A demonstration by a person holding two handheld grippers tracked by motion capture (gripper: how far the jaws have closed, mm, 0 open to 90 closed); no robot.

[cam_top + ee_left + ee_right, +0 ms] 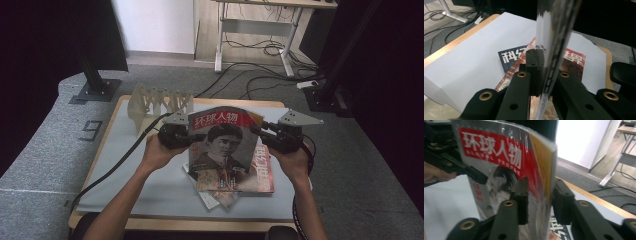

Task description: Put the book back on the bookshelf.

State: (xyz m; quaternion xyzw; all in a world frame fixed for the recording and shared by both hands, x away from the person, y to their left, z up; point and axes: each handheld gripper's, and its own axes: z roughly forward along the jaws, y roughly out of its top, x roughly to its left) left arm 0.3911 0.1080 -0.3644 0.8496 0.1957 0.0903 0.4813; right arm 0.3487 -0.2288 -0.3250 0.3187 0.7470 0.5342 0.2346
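We are holding the magazine [223,145] upright over the table's [150,200] middle, left claw [187,136] and right claw [261,135] both clamped on its edges; the glossy cover is bowing, maybe slipping.

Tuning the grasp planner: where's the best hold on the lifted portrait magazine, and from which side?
Pinch the portrait magazine at mid-height on its two long side edges, coming in from left and right. It is thin, glossy and floppy, so opposed edge grips like the left gripper and right gripper probably keep it flat.
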